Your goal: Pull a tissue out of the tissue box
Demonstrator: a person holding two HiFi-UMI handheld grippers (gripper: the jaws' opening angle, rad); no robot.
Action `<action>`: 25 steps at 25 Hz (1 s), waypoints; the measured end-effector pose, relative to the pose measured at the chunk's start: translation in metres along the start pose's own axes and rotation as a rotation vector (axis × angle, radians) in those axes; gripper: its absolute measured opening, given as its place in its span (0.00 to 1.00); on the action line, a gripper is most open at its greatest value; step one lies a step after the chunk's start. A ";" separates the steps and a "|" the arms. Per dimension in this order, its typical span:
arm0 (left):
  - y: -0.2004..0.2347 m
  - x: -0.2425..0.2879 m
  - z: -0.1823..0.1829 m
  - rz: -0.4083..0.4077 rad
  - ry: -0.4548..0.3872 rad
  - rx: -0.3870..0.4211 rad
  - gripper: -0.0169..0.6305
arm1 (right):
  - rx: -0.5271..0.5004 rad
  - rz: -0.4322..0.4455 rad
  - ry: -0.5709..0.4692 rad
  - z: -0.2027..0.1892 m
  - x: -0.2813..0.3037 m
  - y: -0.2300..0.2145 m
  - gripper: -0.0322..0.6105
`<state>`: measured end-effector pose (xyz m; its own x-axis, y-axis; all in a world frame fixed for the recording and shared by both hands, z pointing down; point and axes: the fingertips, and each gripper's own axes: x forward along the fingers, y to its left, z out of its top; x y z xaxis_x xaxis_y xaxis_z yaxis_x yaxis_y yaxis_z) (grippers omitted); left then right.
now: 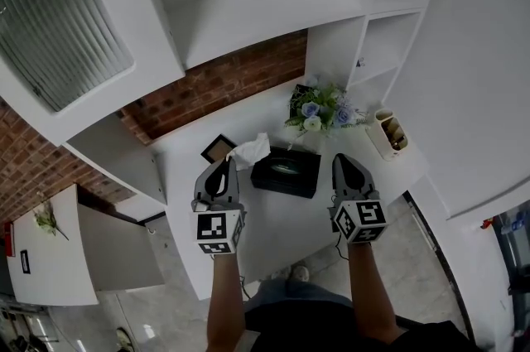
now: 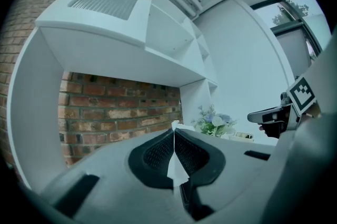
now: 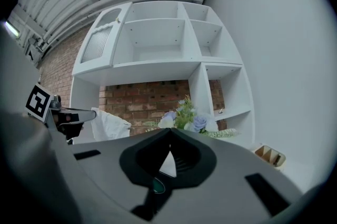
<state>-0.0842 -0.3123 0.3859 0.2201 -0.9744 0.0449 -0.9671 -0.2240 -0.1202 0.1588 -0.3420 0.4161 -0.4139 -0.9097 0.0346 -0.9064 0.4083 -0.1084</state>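
Observation:
A black tissue box [image 1: 286,171] lies on the white counter [image 1: 273,222] between my two grippers. My left gripper [image 1: 222,163] is just left of the box and is shut on a white tissue [image 1: 251,150], which billows up beside the box's far left corner. In the left gripper view a sliver of the tissue [image 2: 175,166] shows pinched between the closed jaws of the left gripper [image 2: 174,131]. The tissue [image 3: 110,124] also hangs from that gripper in the right gripper view. My right gripper [image 1: 342,159] hovers right of the box, its jaws of the right gripper [image 3: 169,131] shut on nothing.
A pot of blue and white flowers [image 1: 319,110] stands behind the box, against the brick back wall. A small picture frame [image 1: 218,148] sits left of the box, and a beige holder [image 1: 387,132] stands at the right. White shelves overhang the counter.

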 end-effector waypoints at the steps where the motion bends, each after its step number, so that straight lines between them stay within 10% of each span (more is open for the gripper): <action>1: -0.001 0.000 0.000 -0.003 -0.001 0.003 0.04 | -0.001 0.000 0.000 0.001 0.001 0.000 0.05; 25: 0.002 -0.002 -0.014 -0.031 0.035 -0.037 0.04 | -0.051 0.008 0.055 -0.013 -0.001 0.008 0.04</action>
<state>-0.0880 -0.3107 0.3996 0.2459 -0.9657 0.0832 -0.9641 -0.2525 -0.0819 0.1505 -0.3370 0.4278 -0.4240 -0.9013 0.0891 -0.9056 0.4202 -0.0581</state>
